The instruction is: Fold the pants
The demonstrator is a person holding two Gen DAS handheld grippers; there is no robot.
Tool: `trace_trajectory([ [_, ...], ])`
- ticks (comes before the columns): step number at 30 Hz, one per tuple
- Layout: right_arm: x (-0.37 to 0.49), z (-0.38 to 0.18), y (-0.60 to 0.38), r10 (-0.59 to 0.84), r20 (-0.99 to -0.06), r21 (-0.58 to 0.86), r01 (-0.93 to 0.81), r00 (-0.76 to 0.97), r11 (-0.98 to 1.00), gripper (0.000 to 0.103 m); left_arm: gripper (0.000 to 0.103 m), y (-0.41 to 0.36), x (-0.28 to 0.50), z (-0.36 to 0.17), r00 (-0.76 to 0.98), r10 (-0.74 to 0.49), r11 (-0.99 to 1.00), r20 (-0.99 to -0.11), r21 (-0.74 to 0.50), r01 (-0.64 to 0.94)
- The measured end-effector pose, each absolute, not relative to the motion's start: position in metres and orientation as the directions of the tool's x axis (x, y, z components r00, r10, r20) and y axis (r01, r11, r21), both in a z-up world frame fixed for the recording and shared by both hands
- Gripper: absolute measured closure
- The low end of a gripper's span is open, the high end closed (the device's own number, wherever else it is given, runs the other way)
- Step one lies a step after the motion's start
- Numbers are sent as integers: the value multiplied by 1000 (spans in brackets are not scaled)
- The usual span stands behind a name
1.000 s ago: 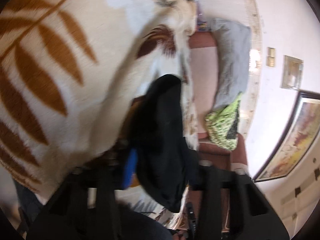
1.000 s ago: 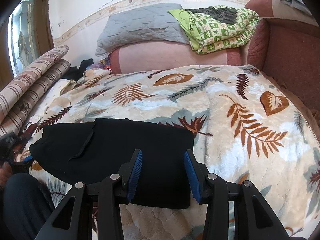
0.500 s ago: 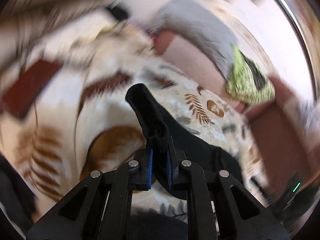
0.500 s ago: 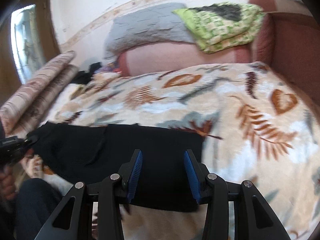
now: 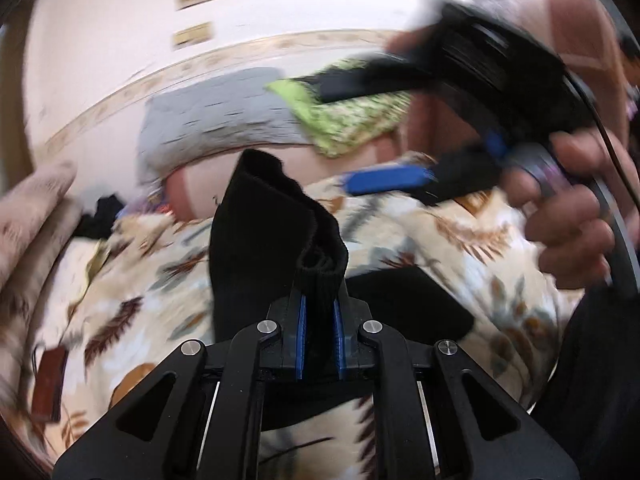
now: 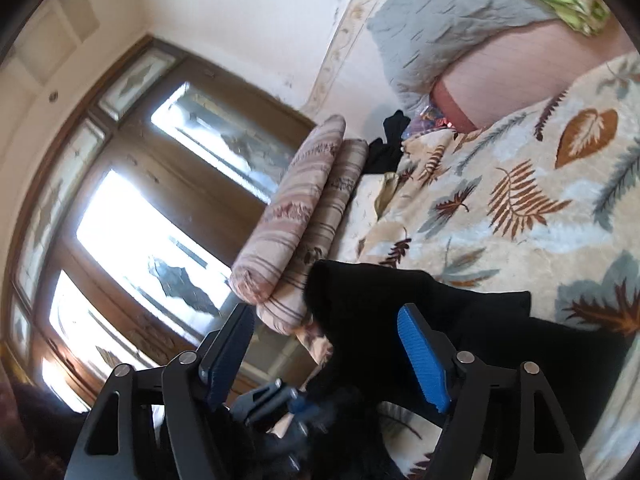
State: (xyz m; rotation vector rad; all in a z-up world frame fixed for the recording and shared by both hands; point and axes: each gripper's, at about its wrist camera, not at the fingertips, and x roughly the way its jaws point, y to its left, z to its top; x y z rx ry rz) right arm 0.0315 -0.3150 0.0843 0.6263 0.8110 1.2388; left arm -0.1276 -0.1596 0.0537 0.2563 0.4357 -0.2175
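The black pants point(image 5: 260, 248) lie on a leaf-patterned blanket point(image 5: 152, 280). My left gripper point(image 5: 319, 312) is shut on a bunched ribbed end of the pants and holds it lifted, the cloth standing up ahead of the jaws. My right gripper point(image 6: 328, 344) is open and empty, tilted, hovering above the pants point(image 6: 472, 320). It also shows blurred at the upper right of the left wrist view point(image 5: 360, 136), held in a hand, jaws apart. The left gripper point(image 6: 276, 400) appears blurred low in the right wrist view.
A grey pillow point(image 5: 216, 120) and a green patterned quilt point(image 5: 352, 120) rest on a pink sofa back point(image 6: 504, 84). Striped rolled cushions point(image 6: 304, 216) lie at the blanket's left edge, with a window door point(image 6: 140, 220) behind. A small brown item point(image 5: 48, 384) lies at left.
My left gripper has swung round with the pants end and now faces the sofa back. My right gripper has lifted off the pants, tilted left and moved over toward the left gripper.
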Motion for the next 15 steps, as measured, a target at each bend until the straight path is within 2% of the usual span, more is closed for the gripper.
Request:
trace_trajectory([
  [6,32,64,-332,927,-335,747,-553,167,370,32,93,-206,-125,44,875,-203,902,-441,264,342],
  [7,34,61,-340,913,-363,734,-545,188,404,37,93,-212,-123,42,869,-210,896,-449,266,354],
  [9,42,57,-349,898,-394,719,-544,194,433,86,93,-225,-114,36,863,-205,891,-461,277,360],
  [12,57,39,-362,853,-466,709,-478,235,519,93,93,-242,-98,28,848,-195,886,-492,283,368],
  [15,71,18,-369,805,-543,688,-423,239,590,95,93,-253,-85,11,819,-190,878,-541,280,388],
])
